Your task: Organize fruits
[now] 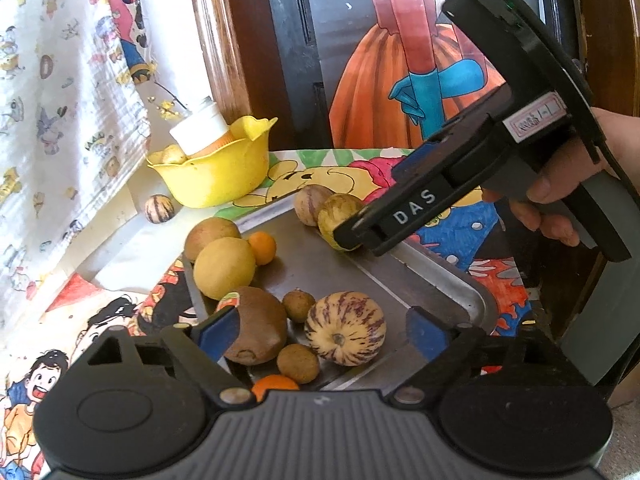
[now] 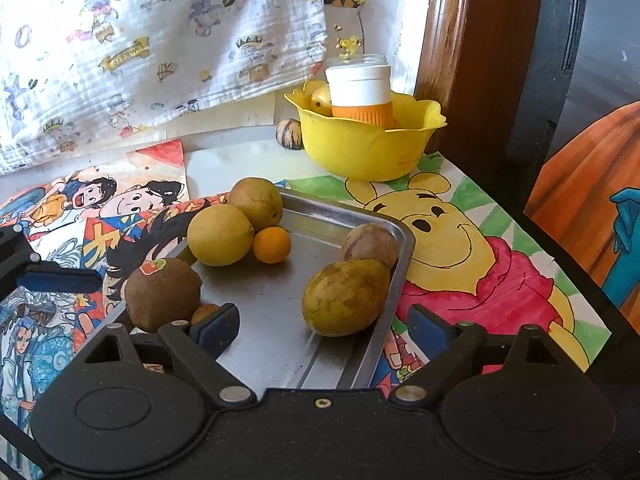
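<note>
A steel tray [image 1: 328, 264] [image 2: 272, 312] holds several fruits. In the left wrist view my left gripper [image 1: 320, 332] is open over a striped melon [image 1: 346, 328], with a kiwi [image 1: 256, 330] at its left finger and small brown fruits [image 1: 298, 363] between. In the right wrist view my right gripper [image 2: 326, 330] is open at a green-yellow pear-shaped fruit [image 2: 346, 298] near the tray's right rim; it also shows in the left wrist view [image 1: 352, 232], touching that fruit [image 1: 338, 214]. A lemon [image 2: 220, 235], a small orange [image 2: 271, 245] and a kiwi [image 2: 162, 294] lie on the tray's left.
A yellow bowl [image 2: 368, 144] [image 1: 216, 172] holds a white-and-orange cup [image 2: 360, 92] at the back. A striped fruit [image 2: 289, 133] [image 1: 159, 209] lies on the table beside it. Cartoon-print paper [image 2: 460, 240] covers the table. A cloth [image 2: 140, 40] hangs behind. A dark door frame stands to the right.
</note>
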The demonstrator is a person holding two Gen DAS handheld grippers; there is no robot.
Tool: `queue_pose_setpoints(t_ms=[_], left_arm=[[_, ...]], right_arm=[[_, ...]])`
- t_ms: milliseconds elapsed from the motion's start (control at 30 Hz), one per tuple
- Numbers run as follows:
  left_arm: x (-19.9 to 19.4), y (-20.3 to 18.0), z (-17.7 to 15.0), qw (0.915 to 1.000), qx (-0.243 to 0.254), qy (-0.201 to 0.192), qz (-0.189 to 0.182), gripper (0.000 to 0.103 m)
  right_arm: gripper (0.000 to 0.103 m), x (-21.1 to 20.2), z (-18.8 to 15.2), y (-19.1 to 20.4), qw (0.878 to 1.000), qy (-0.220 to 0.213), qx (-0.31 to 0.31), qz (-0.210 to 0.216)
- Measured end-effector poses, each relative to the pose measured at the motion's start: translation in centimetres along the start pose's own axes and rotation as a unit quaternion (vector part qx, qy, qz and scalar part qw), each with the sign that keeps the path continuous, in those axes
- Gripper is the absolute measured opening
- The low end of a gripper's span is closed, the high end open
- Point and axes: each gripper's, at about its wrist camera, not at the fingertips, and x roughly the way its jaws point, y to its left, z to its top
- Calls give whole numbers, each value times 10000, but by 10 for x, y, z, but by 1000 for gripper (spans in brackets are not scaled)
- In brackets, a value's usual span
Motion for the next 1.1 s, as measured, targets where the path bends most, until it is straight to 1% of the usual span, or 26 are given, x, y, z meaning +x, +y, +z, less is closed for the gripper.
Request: queue_pose_setpoints(t_ms=[200, 667, 833, 1100], left_arm=[[-11, 5, 0, 9999, -54, -87, 102, 98], [-30, 15, -4, 9991, -249, -200, 295, 102], [-35, 20, -5, 9984, -362, -211, 372, 102], [-53, 36, -14, 9951, -757, -295, 567, 103]], right_arm=[[96, -10, -3, 2, 9999, -63, 41, -84], [100, -30, -16, 5, 9991, -192, 280, -235], [100, -41, -21, 7, 9977, -333, 478, -336], [100, -66, -37, 24, 9930, -685, 707, -651]])
